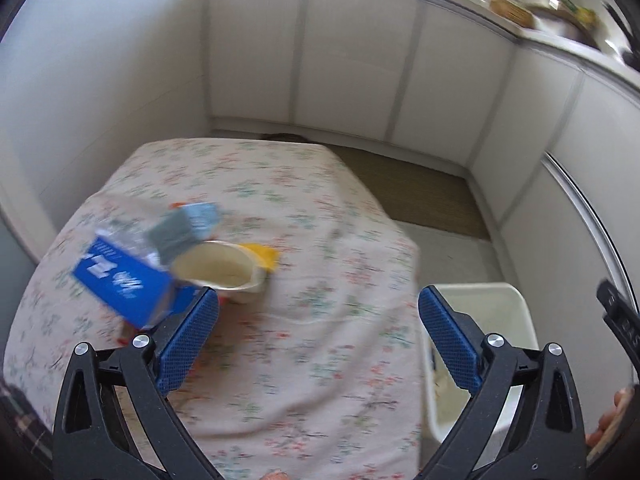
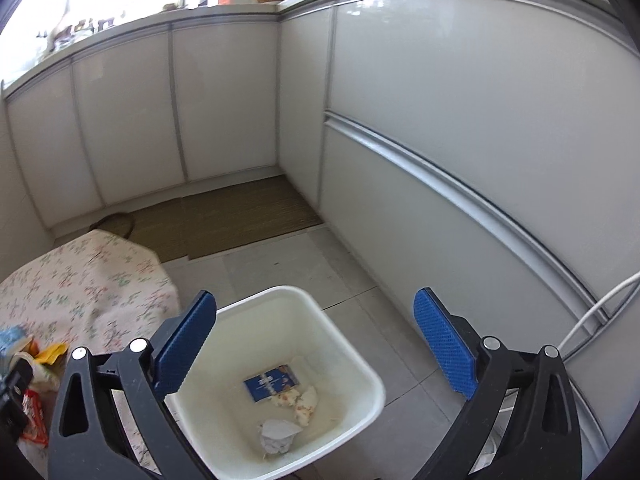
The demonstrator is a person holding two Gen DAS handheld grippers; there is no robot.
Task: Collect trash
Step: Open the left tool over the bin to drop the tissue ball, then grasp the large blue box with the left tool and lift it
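My left gripper [image 1: 318, 300] is open and empty above the floral-cloth table [image 1: 312, 344]. To its left lies a trash pile: a clear plastic bottle with a blue label [image 1: 120, 276], a white cup [image 1: 224, 270], a yellow wrapper [image 1: 264, 256] and a grey-blue packet [image 1: 188, 224]. My right gripper [image 2: 314, 304] is open and empty above the white bin [image 2: 356, 360]. The bin holds a blue packet [image 2: 270, 382], crumpled paper [image 2: 278, 436] and crumpled tissue [image 2: 300, 400]. The bin also shows in the left wrist view [image 1: 516, 320] at the table's right edge.
White cabinets [image 2: 480, 120] enclose the space at the back and right. A brown mat [image 2: 228, 220] lies on the grey tile floor. A white cable [image 2: 592, 316] hangs at the right. More wrappers [image 2: 36, 416] lie at the table's near edge.
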